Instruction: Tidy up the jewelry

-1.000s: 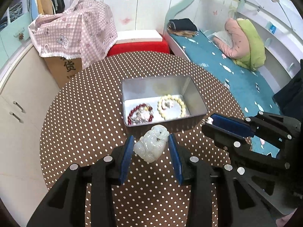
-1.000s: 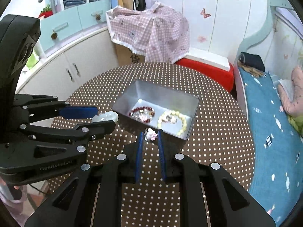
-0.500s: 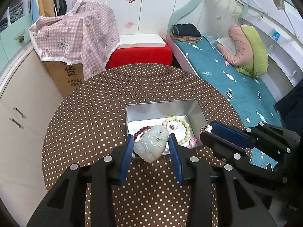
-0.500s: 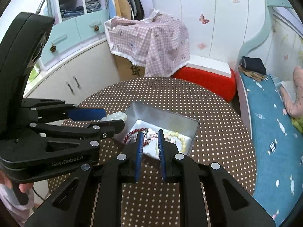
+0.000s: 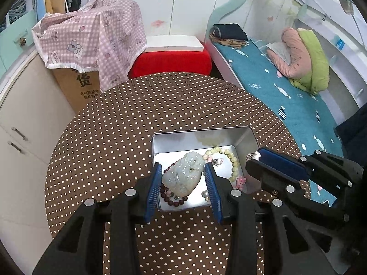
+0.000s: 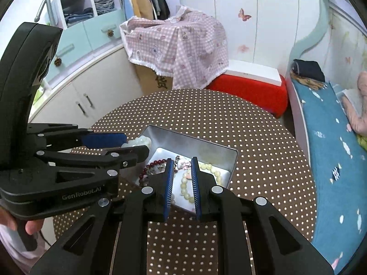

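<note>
The left gripper (image 5: 182, 180) pinches a pale jade carving (image 5: 183, 175) between its blue pads, which press on the stone's two flanks so that it hangs upright and clear of what lies beneath. It hovers over the near end of the metal tin (image 5: 199, 135), above a dark red bead bracelet (image 5: 170, 198) on the tin's floor, which suggests the carving is about to be set down there. The right gripper (image 6: 182, 163) is pressed nearly together on a small pink-and-white charm (image 6: 182, 165), caught only at the tips, a fine grip suited to so tiny a piece. It too is poised over the tin (image 6: 206, 143), above a pale yellow bead bracelet (image 6: 207, 171) lying inside. The tin sits on a round table with a brown polka-dot cloth (image 5: 128, 123), and all the jewelry is either in it or held over it, so the sorting looks nearly finished
</note>
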Demonstrator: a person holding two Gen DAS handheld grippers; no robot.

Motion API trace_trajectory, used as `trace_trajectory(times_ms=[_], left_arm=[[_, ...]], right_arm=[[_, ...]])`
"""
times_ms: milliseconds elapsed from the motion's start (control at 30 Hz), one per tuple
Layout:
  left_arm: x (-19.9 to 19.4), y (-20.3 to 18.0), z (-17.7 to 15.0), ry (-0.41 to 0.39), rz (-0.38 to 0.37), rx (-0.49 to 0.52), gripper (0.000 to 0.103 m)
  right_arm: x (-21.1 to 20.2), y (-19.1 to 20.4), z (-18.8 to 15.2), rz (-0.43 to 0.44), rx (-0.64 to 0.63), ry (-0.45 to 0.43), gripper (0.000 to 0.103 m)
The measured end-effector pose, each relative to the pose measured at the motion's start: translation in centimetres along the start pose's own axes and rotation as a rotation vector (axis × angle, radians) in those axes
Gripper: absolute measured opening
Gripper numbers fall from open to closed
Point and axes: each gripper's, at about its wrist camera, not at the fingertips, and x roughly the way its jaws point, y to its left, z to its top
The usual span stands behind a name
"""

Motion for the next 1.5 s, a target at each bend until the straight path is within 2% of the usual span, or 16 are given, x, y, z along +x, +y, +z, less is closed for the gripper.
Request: trace_trajectory(times_ms=[467,500,600,633,733,967,1100,1200,1400,1500], left_arm=[[0.0,0.9,-0.2,0.015,0.022,-0.008,0.037],[0.0,0.9,-0.2,0.017,0.024,-0.011,0.037],[0.1,1.2,-0.3,0.020,0.044,-0.015,0.038],[0.1,1.3,-0.3,0.019,0.046,-0.017,0.039],[0.1,1.5,-0.3,0.024,0.032,-0.026,0.044],[0.0,1.5,-0.3,0.026,0.041,-0.022,0.045],[0.0,1.3,-0.6,0.029,0.040,-0.023,0.051],[0.0,1.2,-0.9,0.032,0.038,-0.017,0.051],[-0.3,0.6,-1.7,0.029,0.051,-0.013,0.052],[-0.8,0.3,-2.3,0.020,0.061,-0.005,0.058]], right_arm=[[0.4,-0.3,0.7,0.011,-0.003,-0.004,0.019],[0.4,-0.1,0.7,0.001,-0.016,0.002,0.022],[0.6,0.0,0.6,-0.055,-0.019,0.001,0.055],[0.5,-0.1,0.5,-0.060,-0.013,-0.007,0.061],[0.4,-0.6,0.4,-0.055,0.012,-0.009,0.063],[0.4,-1.3,0.1,-0.055,0.042,0.003,0.064],[0.3,-1.3,-0.1,-0.060,0.047,0.004,0.064],[0.1,-1.3,-0.4,-0.062,0.056,0.002,0.064],[-0.8,-0.9,-1.2,-0.077,0.068,0.002,0.072],[-1.4,-0.7,-1.6,-0.083,0.073,-0.007,0.075]])
